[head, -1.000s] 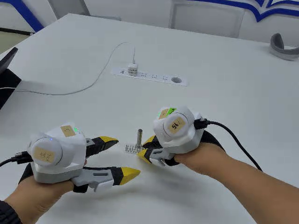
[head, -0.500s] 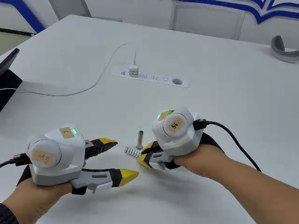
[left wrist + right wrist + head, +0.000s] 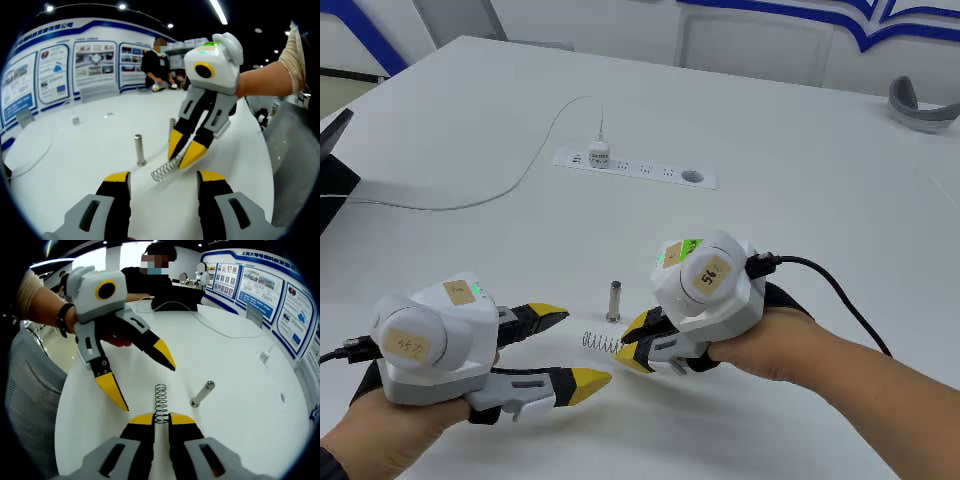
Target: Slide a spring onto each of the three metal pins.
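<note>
One thin coiled steel spring (image 3: 602,343), pinched by its end between the closed fingers of the right gripper (image 3: 632,345), has drawn back from the short upright metal pin (image 3: 614,300) beyond them, toward the wide-spread fingers of the left gripper (image 3: 588,346); threading seems not yet begun

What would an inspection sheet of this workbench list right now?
Surface: white table, bare around the work.
Job's things: one metal pin standing upright; spring near it, not yet on the pin.
Clutter: power strip with a white plug; grey curved object at the far edge.
Grippers: left hand-held gripper open, empty; right hand-held gripper shut on one end of the spring.
Cables: white cable from the plug; black cable from the right hand-held gripper.
Surroundings: wall display boards; people behind.
</note>
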